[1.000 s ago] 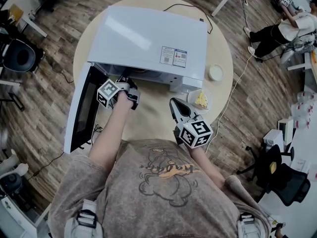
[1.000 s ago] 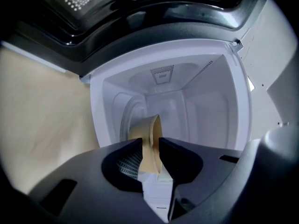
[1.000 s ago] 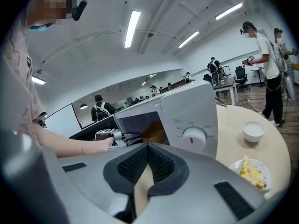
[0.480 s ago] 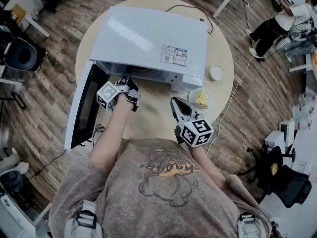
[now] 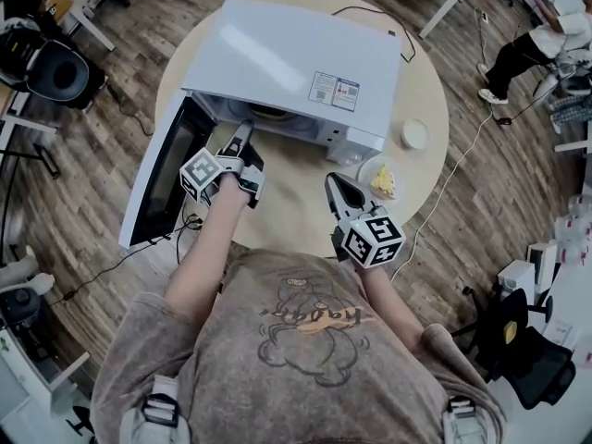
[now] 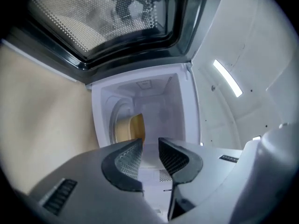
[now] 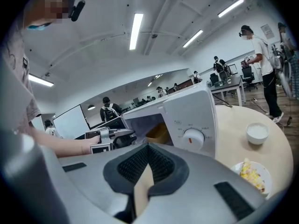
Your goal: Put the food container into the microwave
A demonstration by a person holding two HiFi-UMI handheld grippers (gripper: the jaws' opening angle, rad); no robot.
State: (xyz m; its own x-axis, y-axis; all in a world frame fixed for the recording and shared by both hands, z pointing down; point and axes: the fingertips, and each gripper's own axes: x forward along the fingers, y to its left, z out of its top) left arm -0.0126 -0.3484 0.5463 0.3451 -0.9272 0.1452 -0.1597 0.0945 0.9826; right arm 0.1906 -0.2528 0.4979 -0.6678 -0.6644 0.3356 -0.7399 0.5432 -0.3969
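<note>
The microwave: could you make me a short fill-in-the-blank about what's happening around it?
1. The door of the microwave stands ____.
2. The left gripper has ____ between its parted jaws.
3. The right gripper has its jaws ____.
4. The plate of yellow food lies on the table, to the microwave's ____ in the head view.
Missing words: open; nothing; shut; right.

Left gripper (image 5: 242,135) has risen slightly; perhaps nearer the microwave (image 5: 296,54).

The microwave (image 5: 296,58) stands open, its door (image 5: 162,178) wide at left, and the left gripper (image 5: 242,133) occupies the mouth. The table (image 5: 296,206) is bare in front. A plate (image 5: 379,179) and a bowl (image 5: 414,134) crowd the right.
</note>
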